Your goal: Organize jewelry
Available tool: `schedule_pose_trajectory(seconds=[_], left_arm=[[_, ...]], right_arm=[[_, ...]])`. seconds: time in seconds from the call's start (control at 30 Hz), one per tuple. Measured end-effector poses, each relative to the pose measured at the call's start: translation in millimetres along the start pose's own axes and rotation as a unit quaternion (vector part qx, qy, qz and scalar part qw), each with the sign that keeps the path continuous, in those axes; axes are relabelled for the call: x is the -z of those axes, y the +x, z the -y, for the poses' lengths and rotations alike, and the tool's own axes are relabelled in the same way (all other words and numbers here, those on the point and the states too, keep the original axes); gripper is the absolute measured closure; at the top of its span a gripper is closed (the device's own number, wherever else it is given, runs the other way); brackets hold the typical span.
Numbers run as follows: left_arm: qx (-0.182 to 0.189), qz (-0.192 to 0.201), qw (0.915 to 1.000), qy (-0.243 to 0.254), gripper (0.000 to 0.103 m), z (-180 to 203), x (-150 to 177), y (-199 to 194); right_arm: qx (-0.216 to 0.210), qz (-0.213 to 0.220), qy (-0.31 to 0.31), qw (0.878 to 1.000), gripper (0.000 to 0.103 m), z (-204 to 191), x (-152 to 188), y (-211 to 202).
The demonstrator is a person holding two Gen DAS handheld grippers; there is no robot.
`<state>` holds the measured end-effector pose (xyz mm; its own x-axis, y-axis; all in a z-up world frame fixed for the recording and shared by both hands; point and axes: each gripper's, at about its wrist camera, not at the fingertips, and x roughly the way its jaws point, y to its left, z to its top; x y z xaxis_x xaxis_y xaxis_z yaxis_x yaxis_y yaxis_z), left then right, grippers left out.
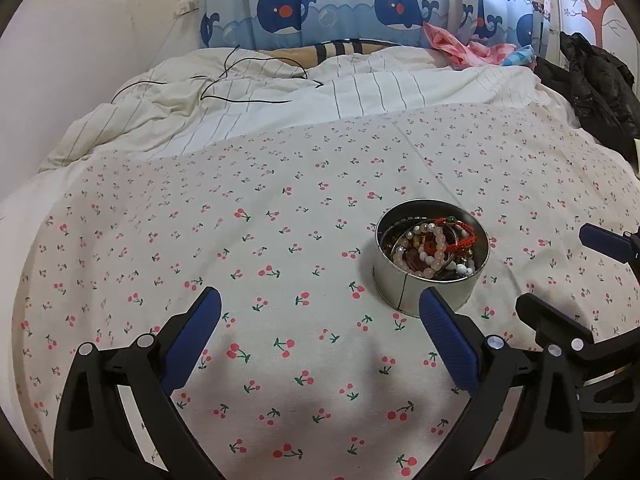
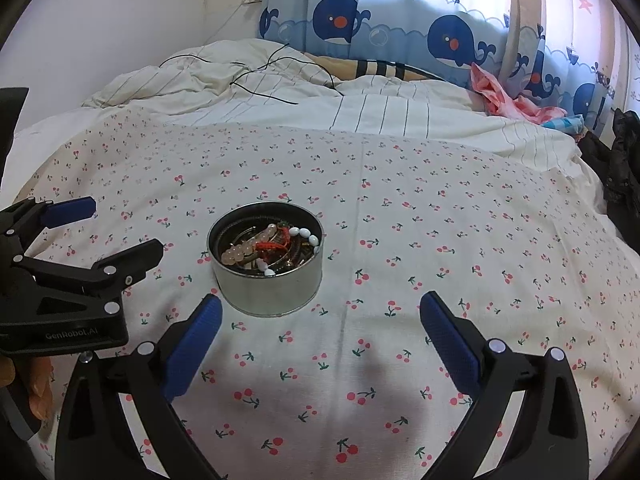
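Note:
A round metal tin (image 1: 424,292) stands on the cherry-print sheet (image 1: 280,240). It holds a heap of jewelry (image 1: 434,246): pale pink bead bracelets, a red cord bracelet, white beads. My left gripper (image 1: 320,312) is open and empty, its right finger just in front of the tin. In the right wrist view the tin (image 2: 266,280) sits ahead, left of centre, with the jewelry (image 2: 272,246) inside. My right gripper (image 2: 320,316) is open and empty, its left finger near the tin's front. The left gripper (image 2: 116,232) shows at the left, the right gripper (image 1: 560,276) at the left view's right edge.
A striped duvet (image 1: 320,92) with a black cable (image 1: 248,84) lies behind the sheet. Whale-print curtains (image 1: 340,4) hang at the back. Pink cloth (image 1: 460,48) and a black jacket (image 1: 596,84) lie at the right.

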<state>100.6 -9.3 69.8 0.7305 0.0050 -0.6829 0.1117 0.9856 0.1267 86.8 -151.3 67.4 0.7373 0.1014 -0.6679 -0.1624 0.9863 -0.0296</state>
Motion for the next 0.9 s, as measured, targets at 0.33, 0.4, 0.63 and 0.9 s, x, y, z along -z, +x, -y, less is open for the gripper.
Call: schedule_pose_trajectory(seconds=[0.33,0.4,0.63,0.9], left_arm=[[0.002,-0.006,1.0,-0.003,0.008,-0.9,1.1,2.5],[0.002,-0.005,1.0,-0.003,0.008,-0.8,1.1,2.4],[0.002,-0.007,1.0,-0.004,0.008,-2.0,1.5,4.1],[-0.001,-0.013,0.9999,-0.005,0.008,-3.0,1.7,6.1]], right_arm=[[0.001,-0.002,-0.002,1.0,0.008,0.2,1.5,0.9],[0.0,-0.002,-0.002,1.0,0.008,0.1,1.7,1.0],[0.001,-0.003,-0.003,1.0,0.008,0.6,3.2,2.3],[0.0,-0.004,-0.004,1.0,0.008,1.3,3.8,3.6]])
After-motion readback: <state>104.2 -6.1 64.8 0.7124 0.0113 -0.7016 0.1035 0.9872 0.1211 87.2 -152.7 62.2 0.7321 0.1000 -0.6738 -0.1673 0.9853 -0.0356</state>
